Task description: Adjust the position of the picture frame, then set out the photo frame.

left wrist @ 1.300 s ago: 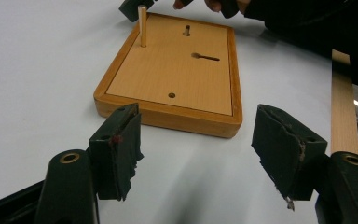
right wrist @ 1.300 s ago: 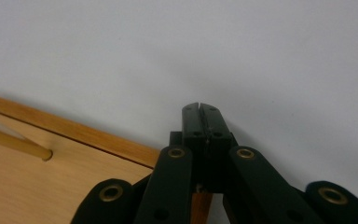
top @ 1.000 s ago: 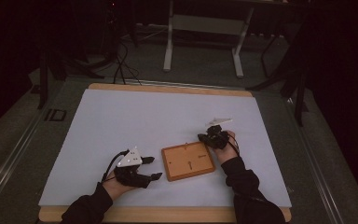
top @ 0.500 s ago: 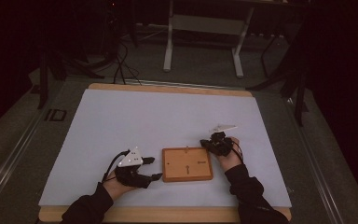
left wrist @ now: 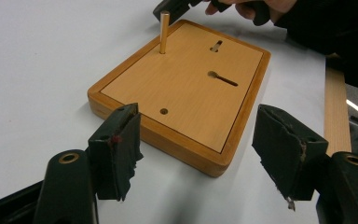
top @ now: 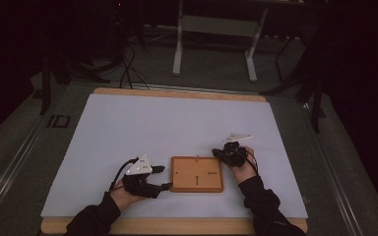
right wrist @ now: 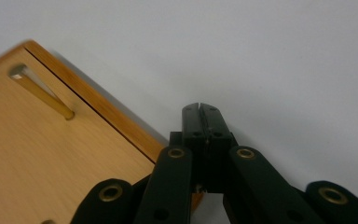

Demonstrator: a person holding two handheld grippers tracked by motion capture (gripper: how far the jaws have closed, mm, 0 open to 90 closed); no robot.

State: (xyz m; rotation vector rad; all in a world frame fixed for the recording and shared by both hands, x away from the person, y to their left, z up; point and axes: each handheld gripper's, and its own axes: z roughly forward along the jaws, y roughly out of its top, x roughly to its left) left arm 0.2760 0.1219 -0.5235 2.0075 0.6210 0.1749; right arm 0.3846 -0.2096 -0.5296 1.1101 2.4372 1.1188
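My left gripper [left wrist: 196,158] is wide open, black jaws either side of the near corner of the flat rectangular wooden board [left wrist: 186,88], not touching it. Thin upright wooden peg [left wrist: 164,31] stands in a far hole. Other gripper [left wrist: 177,7] sits just behind it. White worktop [left wrist: 37,60] underneath.

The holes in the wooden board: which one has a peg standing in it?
The corner hole with the upright peg, nearest the right tongs. The other holes on the board hold none.
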